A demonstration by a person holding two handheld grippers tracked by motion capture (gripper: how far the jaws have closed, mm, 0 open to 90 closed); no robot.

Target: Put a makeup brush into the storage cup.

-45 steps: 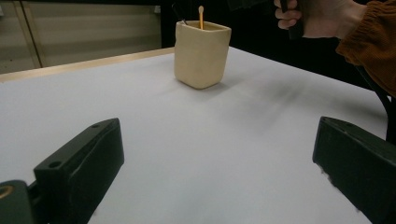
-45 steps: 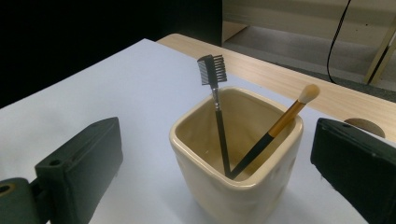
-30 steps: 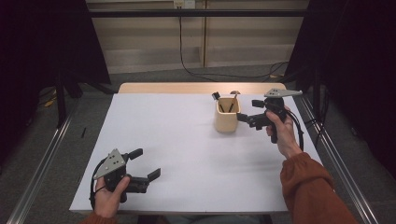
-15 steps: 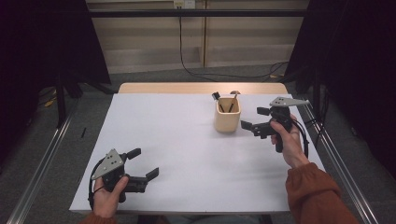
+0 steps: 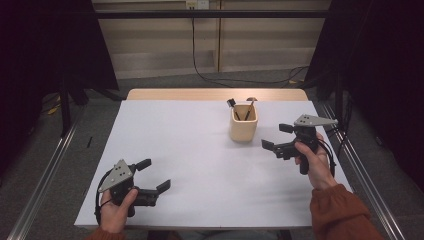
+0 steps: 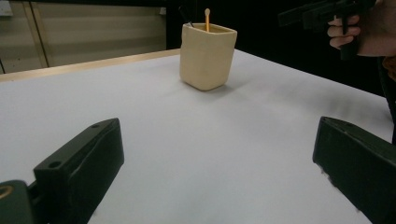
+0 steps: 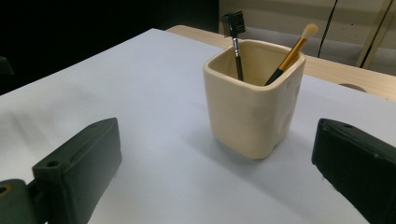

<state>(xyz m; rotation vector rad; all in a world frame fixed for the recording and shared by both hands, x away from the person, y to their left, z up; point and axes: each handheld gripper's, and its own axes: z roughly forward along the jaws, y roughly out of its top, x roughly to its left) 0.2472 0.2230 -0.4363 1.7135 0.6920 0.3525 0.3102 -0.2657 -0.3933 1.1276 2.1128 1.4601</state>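
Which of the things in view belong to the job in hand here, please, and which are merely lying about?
Belonging to the job:
- cream cup, nearest the open right gripper
- black comb-headed brush standing in it
- gold-handled brush standing in it

Lying about:
- cable on the floor beyond the table
- the open left gripper rests far from the cup

Right gripper [image 7: 215, 172]: 2 black jaws spread wide, nothing between them but bare white table [image 7: 154, 158]. Ahead, cream square cup [image 7: 252, 102] stands upright on the table, apart from both jaws. Inside it, 2 tools lean: black-bristled brush [image 7: 235, 35] and gold-handled brush [image 7: 292, 51] with pale tip. Wooden table edge behind.
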